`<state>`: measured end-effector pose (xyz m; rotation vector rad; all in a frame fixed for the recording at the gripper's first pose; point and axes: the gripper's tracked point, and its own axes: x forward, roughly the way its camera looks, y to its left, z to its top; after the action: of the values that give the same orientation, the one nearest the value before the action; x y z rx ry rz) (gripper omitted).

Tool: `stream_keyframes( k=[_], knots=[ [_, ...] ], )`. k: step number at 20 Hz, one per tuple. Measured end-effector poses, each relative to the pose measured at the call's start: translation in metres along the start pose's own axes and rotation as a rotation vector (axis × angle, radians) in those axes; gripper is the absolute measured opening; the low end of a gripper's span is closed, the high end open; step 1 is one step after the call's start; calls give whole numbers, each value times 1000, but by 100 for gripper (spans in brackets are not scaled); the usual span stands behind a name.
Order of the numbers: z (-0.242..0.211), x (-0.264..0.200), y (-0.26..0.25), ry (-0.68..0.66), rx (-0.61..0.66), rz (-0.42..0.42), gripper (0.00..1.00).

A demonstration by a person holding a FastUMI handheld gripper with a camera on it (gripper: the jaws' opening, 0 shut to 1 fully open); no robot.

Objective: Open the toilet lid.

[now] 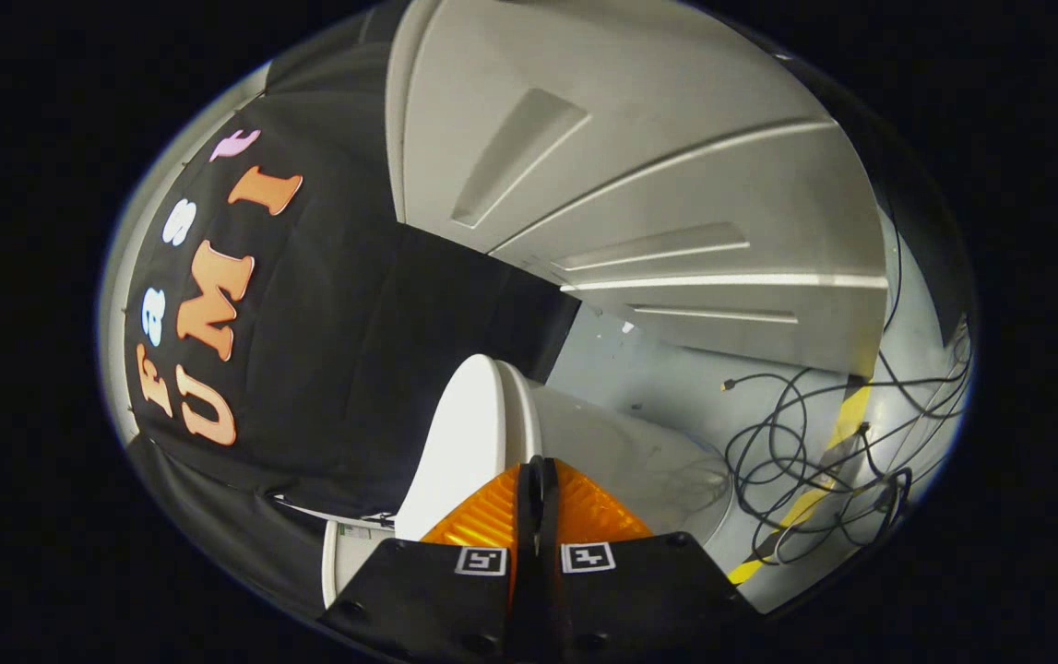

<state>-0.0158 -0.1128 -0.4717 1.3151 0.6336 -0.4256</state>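
The gripper (542,480) has its orange fingers (492,516) pressed together, nothing between them. The white lid (459,443) stands raised on edge just ahead of the tips, slightly left — the bowl (639,461) to its right. Far right, loose cables (796,452) and a yellow-black stripe (847,415) lie on open floor (639,369).

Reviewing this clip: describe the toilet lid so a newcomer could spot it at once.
Start at the black cloth wall, then drop to the orange fingers of the gripper, pressed together. The toilet lid rises just ahead of them, a smooth white rounded panel, unlike the grey bowl and tangled black cables beside it.
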Motion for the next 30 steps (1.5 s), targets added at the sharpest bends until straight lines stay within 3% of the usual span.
stream_keyframes(
  k=[4,7,10,14,18,22,30],
  knots=[
    [1,-2,3,6,50,28,8],
    [3,-4,9,-14,5,37,7],
    [13,-16,38,-73,66,109,8],
    [16,-26,61,-126,75,144,7],
    [20,-37,91,-134,-39,130,7],
    [46,-34,153,-261,-162,146,7],
    [27,-62,277,-294,-379,217,7]
  ],
)
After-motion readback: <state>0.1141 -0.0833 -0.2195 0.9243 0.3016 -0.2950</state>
